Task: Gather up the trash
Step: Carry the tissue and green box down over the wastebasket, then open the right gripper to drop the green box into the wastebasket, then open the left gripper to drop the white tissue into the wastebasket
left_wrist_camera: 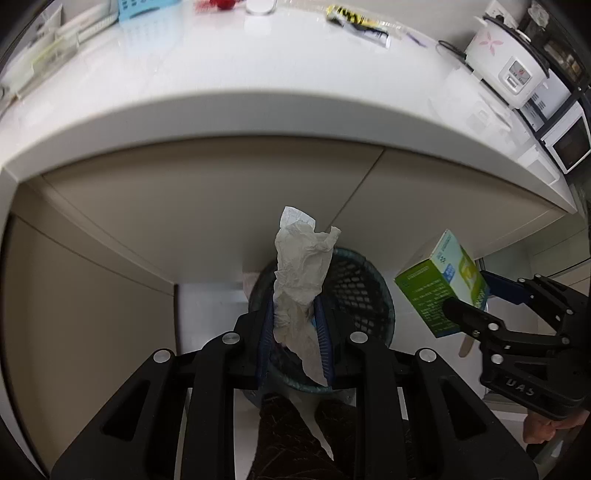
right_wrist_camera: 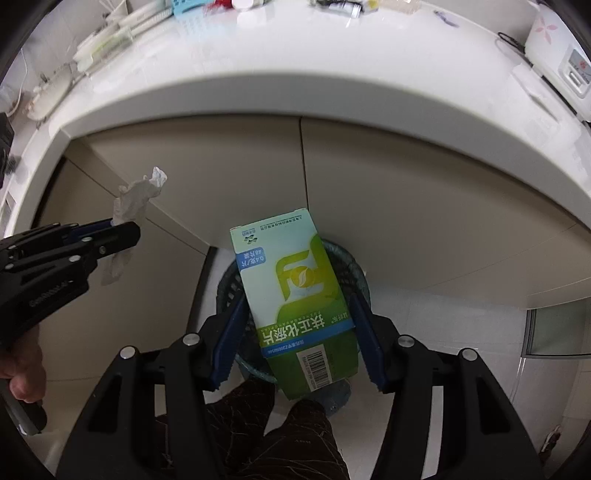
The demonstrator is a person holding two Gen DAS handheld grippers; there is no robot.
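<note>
My left gripper (left_wrist_camera: 295, 314) is shut on a crumpled white tissue (left_wrist_camera: 301, 273) and holds it above a dark mesh waste basket (left_wrist_camera: 364, 291) on the floor. My right gripper (right_wrist_camera: 299, 314) is shut on a green and white medicine box (right_wrist_camera: 291, 291) above the same basket (right_wrist_camera: 354, 273). In the left wrist view the box (left_wrist_camera: 439, 284) and the right gripper (left_wrist_camera: 476, 295) hang to the right of the basket. In the right wrist view the left gripper (right_wrist_camera: 122, 229) with the tissue (right_wrist_camera: 136, 199) is at the left.
A white countertop (left_wrist_camera: 258, 74) overhangs beige cabinet doors (left_wrist_camera: 184, 206) behind the basket. On it lie a yellow and black wrapper (left_wrist_camera: 354, 18), a blue item (left_wrist_camera: 144, 7) and a rice cooker (left_wrist_camera: 506, 62). My legs (right_wrist_camera: 266, 432) stand by the basket.
</note>
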